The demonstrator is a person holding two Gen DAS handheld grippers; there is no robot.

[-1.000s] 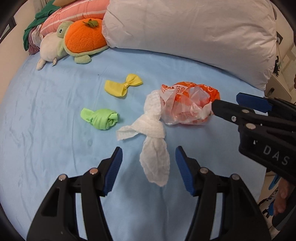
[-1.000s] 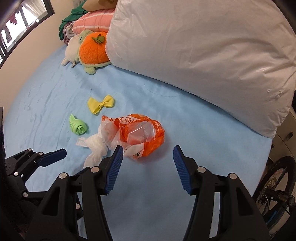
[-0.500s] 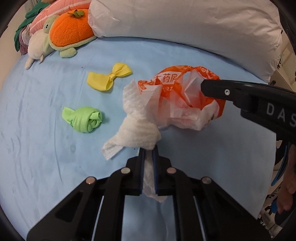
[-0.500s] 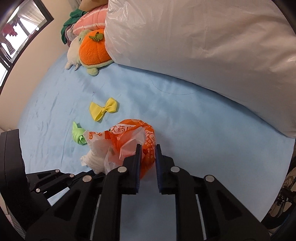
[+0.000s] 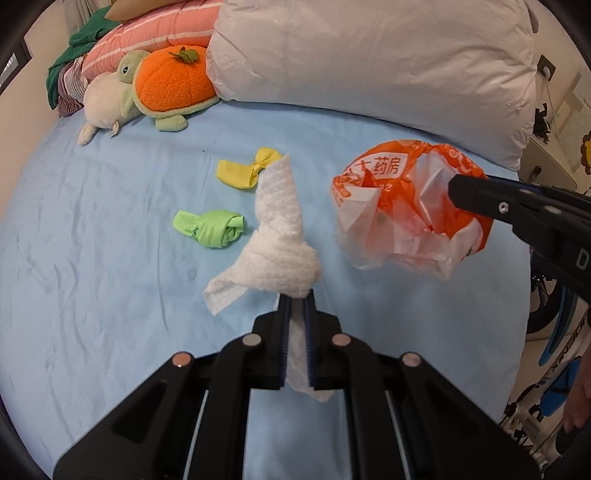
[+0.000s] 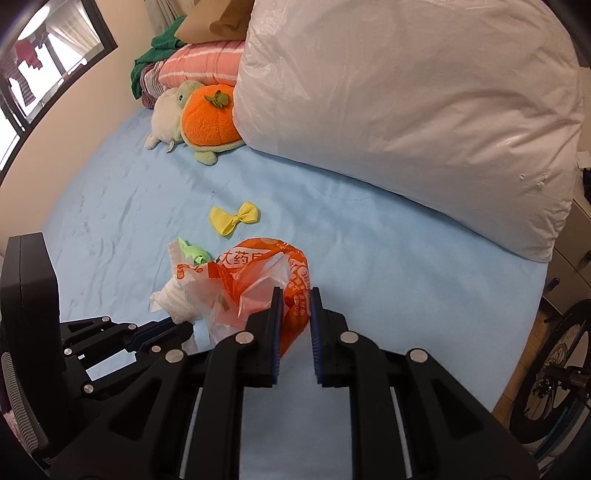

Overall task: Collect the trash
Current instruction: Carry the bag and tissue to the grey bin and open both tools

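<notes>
My left gripper (image 5: pixel 296 295) is shut on a knotted white tissue (image 5: pixel 280 236) and holds it above the blue bed sheet (image 5: pixel 92 258). My right gripper (image 6: pixel 296 295) is shut on an orange and clear plastic bag (image 6: pixel 258 280), held up off the sheet; the bag also shows to the right of the tissue in the left wrist view (image 5: pixel 402 206). The tissue and bag are apart there. In the right wrist view the tissue (image 6: pixel 175 299) sits just left of the bag, in the left gripper (image 6: pixel 184 326).
A yellow bow-shaped scrap (image 5: pixel 247 170) and a green knotted scrap (image 5: pixel 210 230) lie on the sheet. A plush turtle (image 5: pixel 162 85), striped pillows (image 5: pixel 155 33) and a big white bagged duvet (image 5: pixel 369 55) line the far side. A bicycle (image 6: pixel 557 373) stands past the bed's right edge.
Both grippers closed, the left on the tissue and the right on the bag, then lifted them off the sheet. The tissue and bag have drawn apart.
</notes>
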